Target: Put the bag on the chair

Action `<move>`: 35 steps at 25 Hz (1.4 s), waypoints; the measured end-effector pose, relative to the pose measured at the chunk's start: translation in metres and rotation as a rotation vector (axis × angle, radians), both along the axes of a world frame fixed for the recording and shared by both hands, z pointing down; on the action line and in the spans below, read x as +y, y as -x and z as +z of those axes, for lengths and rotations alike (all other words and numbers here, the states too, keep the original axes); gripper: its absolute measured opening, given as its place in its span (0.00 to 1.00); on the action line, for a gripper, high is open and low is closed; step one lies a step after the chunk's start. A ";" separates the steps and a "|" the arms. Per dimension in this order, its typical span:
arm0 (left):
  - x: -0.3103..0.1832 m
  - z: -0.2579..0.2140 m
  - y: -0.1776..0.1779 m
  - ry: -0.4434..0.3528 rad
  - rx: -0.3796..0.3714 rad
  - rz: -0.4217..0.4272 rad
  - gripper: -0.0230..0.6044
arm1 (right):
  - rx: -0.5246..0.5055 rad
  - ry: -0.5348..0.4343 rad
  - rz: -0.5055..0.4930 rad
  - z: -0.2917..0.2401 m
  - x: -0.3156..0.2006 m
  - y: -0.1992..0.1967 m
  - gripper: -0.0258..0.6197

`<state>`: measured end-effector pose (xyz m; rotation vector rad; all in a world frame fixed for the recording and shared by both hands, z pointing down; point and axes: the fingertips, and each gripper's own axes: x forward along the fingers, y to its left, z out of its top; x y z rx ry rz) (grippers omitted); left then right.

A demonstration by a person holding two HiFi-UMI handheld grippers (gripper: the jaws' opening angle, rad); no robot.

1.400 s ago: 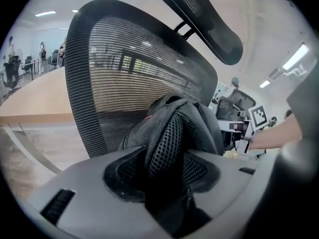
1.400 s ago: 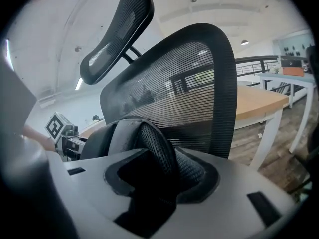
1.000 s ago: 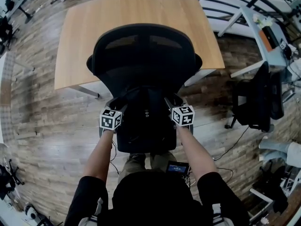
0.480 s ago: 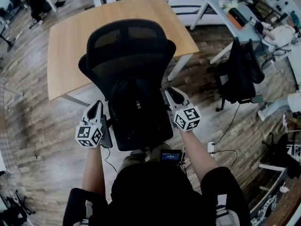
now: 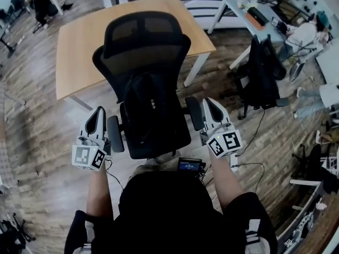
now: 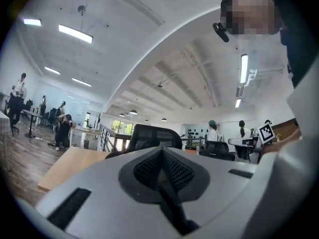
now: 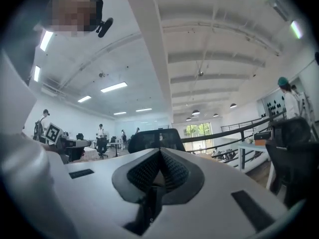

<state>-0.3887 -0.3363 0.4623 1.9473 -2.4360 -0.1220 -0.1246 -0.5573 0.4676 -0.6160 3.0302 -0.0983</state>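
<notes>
A black bag (image 5: 150, 110) sits on the seat of the black mesh-backed office chair (image 5: 144, 41), leaning against its backrest. My left gripper (image 5: 98, 112) is just outside the chair's left armrest, shut and empty. My right gripper (image 5: 210, 103) is beside the right armrest, also shut with nothing in it. Neither touches the bag. In the left gripper view the left gripper (image 6: 161, 152) has its jaws together and points upward, with the chair's back (image 6: 149, 135) beyond. The right gripper view shows the right gripper (image 7: 159, 156) the same way, with the chair's back (image 7: 157, 138) behind.
A wooden table (image 5: 79, 41) stands behind the chair. A second black chair (image 5: 262, 73) and a white desk (image 5: 254, 16) are at the right. A cable (image 5: 257, 165) runs over the wood floor. Several people stand far off.
Both grippers have left the bag on the seat, drawn back and outward to either side of the chair, and gone from open to shut. The bag stays on the chair.
</notes>
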 end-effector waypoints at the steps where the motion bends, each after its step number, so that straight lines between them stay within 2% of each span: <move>1: 0.006 -0.003 -0.009 -0.002 -0.005 -0.001 0.04 | -0.012 -0.016 -0.001 -0.005 0.006 -0.008 0.06; 6: 0.030 -0.002 -0.058 0.005 -0.006 -0.002 0.04 | -0.045 -0.024 -0.044 -0.012 0.037 -0.049 0.06; 11: 0.041 0.006 -0.127 0.026 -0.029 -0.014 0.04 | -0.019 -0.053 -0.037 -0.007 0.061 -0.110 0.06; 15: 0.065 0.012 -0.185 0.023 -0.007 -0.056 0.04 | 0.003 -0.018 -0.047 0.013 0.081 -0.161 0.06; 20: 0.099 0.020 -0.251 0.062 -0.023 -0.075 0.04 | 0.016 -0.020 -0.066 0.028 0.112 -0.214 0.06; 28: 0.147 0.040 -0.312 0.195 -0.035 -0.067 0.04 | 0.005 0.077 -0.095 0.048 0.158 -0.255 0.06; 35: 0.174 0.034 -0.320 0.179 -0.044 -0.063 0.04 | 0.018 0.082 -0.115 0.057 0.202 -0.262 0.06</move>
